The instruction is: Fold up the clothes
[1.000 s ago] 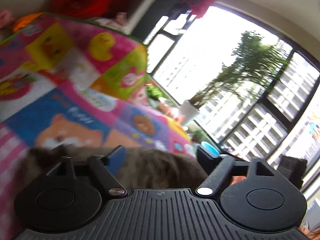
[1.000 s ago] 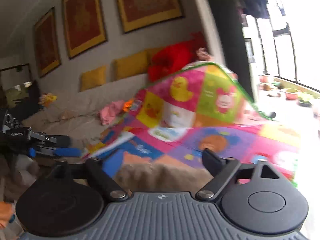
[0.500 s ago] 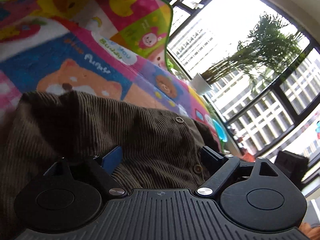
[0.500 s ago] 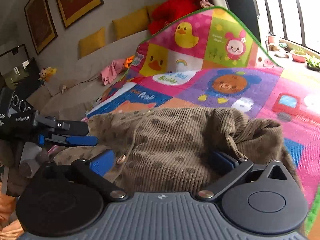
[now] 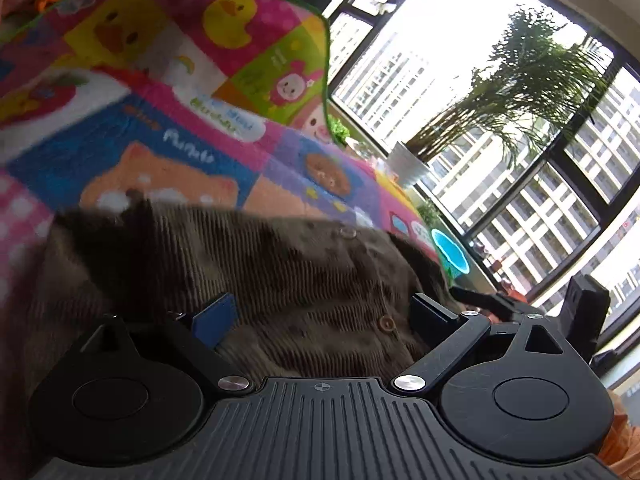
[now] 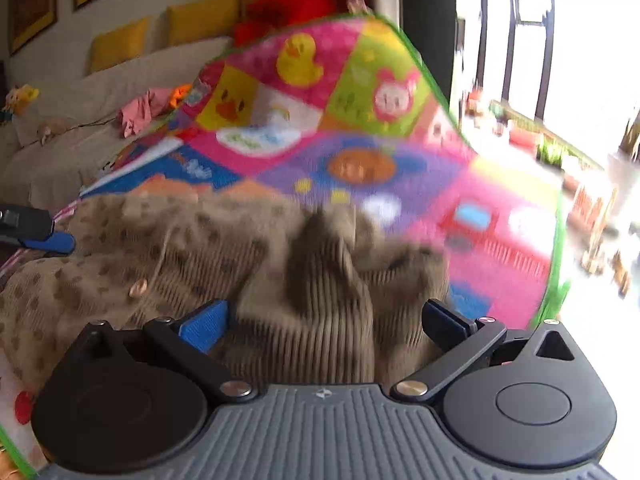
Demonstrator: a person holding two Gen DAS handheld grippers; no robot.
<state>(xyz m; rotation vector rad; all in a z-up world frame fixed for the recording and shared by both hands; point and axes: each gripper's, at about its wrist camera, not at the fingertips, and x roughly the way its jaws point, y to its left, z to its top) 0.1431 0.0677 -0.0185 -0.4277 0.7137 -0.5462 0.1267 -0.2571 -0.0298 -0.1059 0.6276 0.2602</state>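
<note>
Brown ribbed cardigan [image 5: 280, 280] lies bunched on play mat [image 5: 168, 152] | left hand-held gripper [image 5: 324, 316] opening, cloth between, unpinched | right hand-held gripper [image 6: 328, 320] wide apart over rumpled fold | advice: smooth flat, buttons aligned, then pinch edges.
</note>
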